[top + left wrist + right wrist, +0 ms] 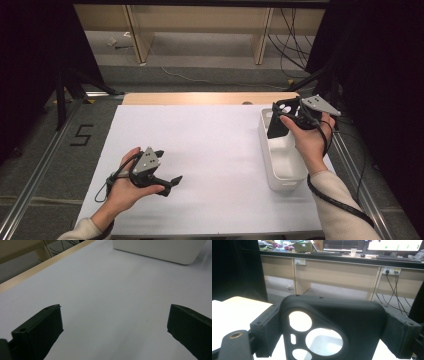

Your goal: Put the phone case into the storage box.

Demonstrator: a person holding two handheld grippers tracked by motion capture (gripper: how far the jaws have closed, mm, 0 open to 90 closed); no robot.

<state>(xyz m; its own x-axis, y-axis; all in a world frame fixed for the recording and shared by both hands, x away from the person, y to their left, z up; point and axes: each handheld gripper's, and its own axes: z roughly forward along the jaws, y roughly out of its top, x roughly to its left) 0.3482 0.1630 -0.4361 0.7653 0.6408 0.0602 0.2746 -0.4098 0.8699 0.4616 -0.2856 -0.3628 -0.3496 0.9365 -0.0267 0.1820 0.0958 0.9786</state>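
My right gripper [288, 111] is shut on a black phone case [278, 125] with round camera cut-outs, held upright over the far end of a white rectangular bin [287, 181]. In the right gripper view the phone case [362, 315] spans the gap between both jaws of the right gripper [334, 326], and the bin [324, 341] shows through its holes. My left gripper [169, 166] hovers low over the white table [210, 145] at the front left, open, with nothing between the jaws. In the left gripper view the left gripper [113, 322] faces bare table, with the bin [160, 250] farther off.
A wooden strip [210, 98] borders the table's far edge. Beyond it are the floor, loose cables [292, 45] and wooden desk legs [137, 35]. Dark curtains stand at both sides. A floor mark "5" [81, 135] lies left of the table.
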